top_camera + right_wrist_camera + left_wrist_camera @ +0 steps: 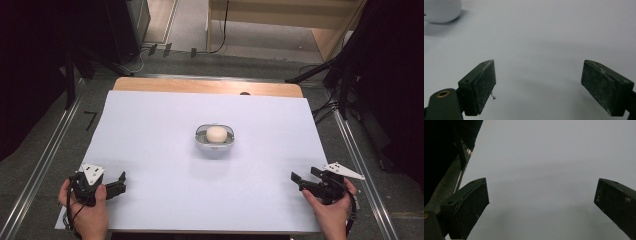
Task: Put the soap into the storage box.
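A small white bowl (215,142) sits in the middle of the table (150,150), and a round, pale bun (216,133) rests inside it. The left gripper (119,183) is held low at the near left corner, and the right gripper (299,180) is held low at the near right corner. Both are well apart from the bowl. On each one the jaws stand wide apart with nothing between them. In the right gripper view the bowl (442,10) peeks in at the top left, far off. The bun looks soft, so a hard squeeze could squash it or leave dents. It is also round and smooth, so a weak hold could let it slip and roll away. The bowl looks light. If a jaw bumps its rim, the bowl could slide or tip over.
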